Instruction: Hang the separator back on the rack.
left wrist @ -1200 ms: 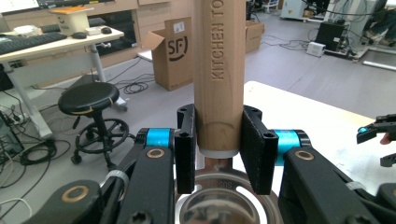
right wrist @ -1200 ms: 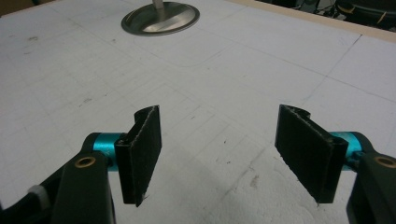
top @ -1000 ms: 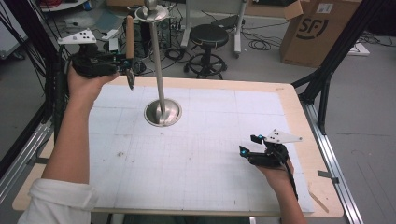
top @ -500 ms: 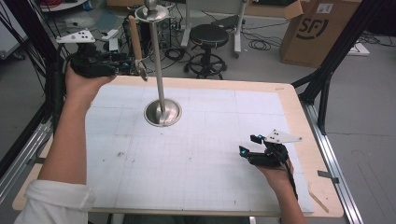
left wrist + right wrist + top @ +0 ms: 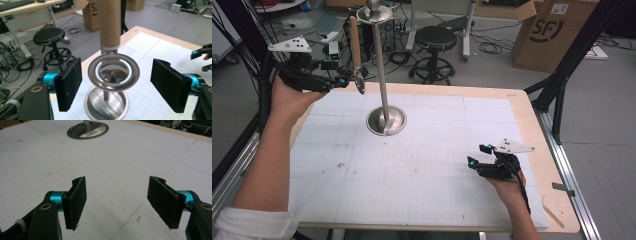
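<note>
Wooden-handled strainer (image 5: 113,57) hangs upright between left gripper's (image 5: 117,86) just-spread jaws, pads clear of it; right gripper (image 5: 484,165) open, far.

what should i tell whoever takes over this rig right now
Left hand-held gripper: open, jaws have just been opening, either side of the wooden-handled utensil without touching it.
Right hand-held gripper: open, empty, low over the near right of the table.
Things: the utensil appears to hang from the top of the metal stand, ring end down.
Done: utensil released.
Left: back the left hand-held gripper away without knocking it.
</note>
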A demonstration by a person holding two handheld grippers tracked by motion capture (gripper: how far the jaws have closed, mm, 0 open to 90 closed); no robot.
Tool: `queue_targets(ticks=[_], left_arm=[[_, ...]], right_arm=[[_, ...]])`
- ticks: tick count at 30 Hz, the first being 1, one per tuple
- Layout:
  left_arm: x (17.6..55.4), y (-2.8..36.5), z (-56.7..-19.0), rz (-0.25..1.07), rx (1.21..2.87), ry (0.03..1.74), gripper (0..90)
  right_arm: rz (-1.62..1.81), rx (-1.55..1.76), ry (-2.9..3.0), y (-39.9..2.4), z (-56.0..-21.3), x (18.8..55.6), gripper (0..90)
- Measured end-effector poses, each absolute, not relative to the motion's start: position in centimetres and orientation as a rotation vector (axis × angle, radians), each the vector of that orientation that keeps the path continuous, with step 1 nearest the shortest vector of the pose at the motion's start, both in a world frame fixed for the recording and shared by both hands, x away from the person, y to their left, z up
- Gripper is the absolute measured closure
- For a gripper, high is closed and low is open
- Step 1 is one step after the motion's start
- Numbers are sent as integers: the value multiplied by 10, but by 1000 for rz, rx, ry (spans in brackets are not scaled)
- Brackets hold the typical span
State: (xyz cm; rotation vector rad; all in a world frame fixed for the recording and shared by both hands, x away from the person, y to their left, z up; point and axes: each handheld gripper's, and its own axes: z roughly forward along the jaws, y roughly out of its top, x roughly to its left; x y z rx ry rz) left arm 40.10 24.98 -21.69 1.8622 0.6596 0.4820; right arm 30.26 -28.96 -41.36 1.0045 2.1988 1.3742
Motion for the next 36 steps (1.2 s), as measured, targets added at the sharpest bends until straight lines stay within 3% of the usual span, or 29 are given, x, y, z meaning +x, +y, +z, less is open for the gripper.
queue_targets(ticks=[12, 36], left_arm=[[382, 246, -232, 503, 1863, 622, 116], [364, 236, -278, 398, 1878, 576, 67]], right_arm=[[1381, 996, 2200, -288, -413, 303, 309], [1377, 994, 2200, -288, -413, 303, 309]])
